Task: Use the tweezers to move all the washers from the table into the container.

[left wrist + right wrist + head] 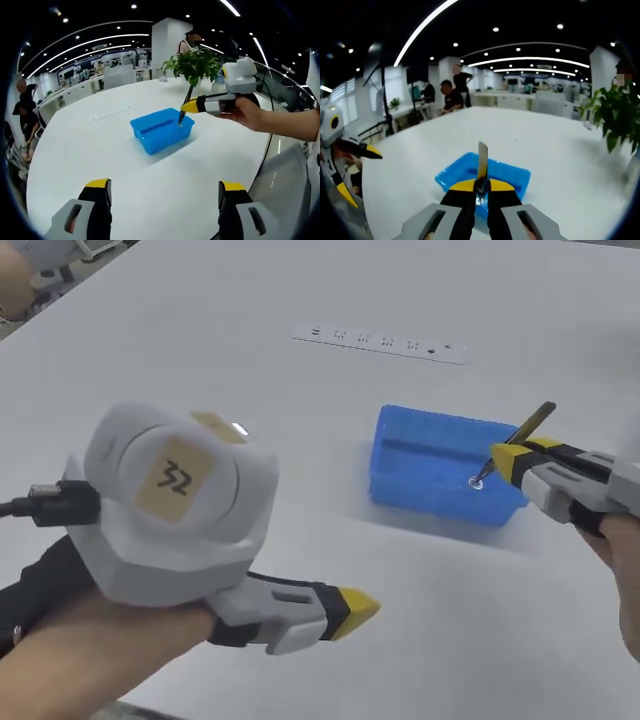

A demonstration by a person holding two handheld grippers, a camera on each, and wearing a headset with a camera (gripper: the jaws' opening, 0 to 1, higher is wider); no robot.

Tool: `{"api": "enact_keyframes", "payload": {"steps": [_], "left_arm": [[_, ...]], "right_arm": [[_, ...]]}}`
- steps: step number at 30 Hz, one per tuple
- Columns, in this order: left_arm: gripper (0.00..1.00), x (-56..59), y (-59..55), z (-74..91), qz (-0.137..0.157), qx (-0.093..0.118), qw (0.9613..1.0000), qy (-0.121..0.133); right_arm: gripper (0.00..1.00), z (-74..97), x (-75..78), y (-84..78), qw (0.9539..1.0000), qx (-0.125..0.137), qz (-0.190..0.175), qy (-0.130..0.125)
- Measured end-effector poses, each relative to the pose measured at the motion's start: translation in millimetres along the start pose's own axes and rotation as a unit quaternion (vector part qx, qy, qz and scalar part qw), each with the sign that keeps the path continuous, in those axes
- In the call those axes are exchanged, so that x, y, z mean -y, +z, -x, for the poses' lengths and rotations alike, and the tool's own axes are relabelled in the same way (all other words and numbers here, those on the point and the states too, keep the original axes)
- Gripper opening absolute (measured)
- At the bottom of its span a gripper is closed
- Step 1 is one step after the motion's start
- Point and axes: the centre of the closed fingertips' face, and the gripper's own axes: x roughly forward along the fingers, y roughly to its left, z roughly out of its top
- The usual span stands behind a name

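Note:
A blue container (420, 455) stands on the white table (300, 490), also seen in the left gripper view (155, 135) and the right gripper view (457, 175). My right gripper (508, 455) is shut on dark tweezers (530, 425), which slant down into the container. A small shiny washer (476, 483) sits at the tweezers' tip, inside the container near its right end. The tweezers (482, 157) rise between my right gripper (482, 187) jaws. My left gripper (362, 608) hovers over the near table, left of the container, open with nothing in it (165, 187).
A white power strip (380, 342) lies at the back of the table. A potted plant (192, 65) stands beyond the container, and a grey chair (285, 175) is at the table's edge. People stand in the background.

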Motion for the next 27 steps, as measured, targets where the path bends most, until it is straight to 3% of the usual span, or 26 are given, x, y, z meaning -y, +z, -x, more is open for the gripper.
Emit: {"api": "enact_keyframes", "payload": {"steps": [10, 18, 23, 27], "left_arm": [[0.81, 6.6, 7.5, -5.5, -0.015, 0.004, 0.9996, -0.024], [0.76, 7.7, 16.7, -11.0, -0.031, 0.008, 0.9988, -0.036], [0.71, 9.7, 28.6, -14.8, -0.041, 0.017, 0.9980, -0.045], [0.61, 14.6, 45.0, -16.4, -0.035, 0.034, 0.9971, -0.059]], "right_arm": [[0.04, -21.3, 6.3, -25.1, 0.9994, -0.033, 0.005, -0.002], [0.04, -26.7, 12.3, -30.8, 0.9991, -0.043, 0.003, -0.001], [0.05, -27.0, 10.4, -35.9, 0.9985, -0.054, -0.005, 0.001], [0.05, -22.3, 9.9, -30.2, 0.9989, -0.047, -0.007, -0.002]]}}
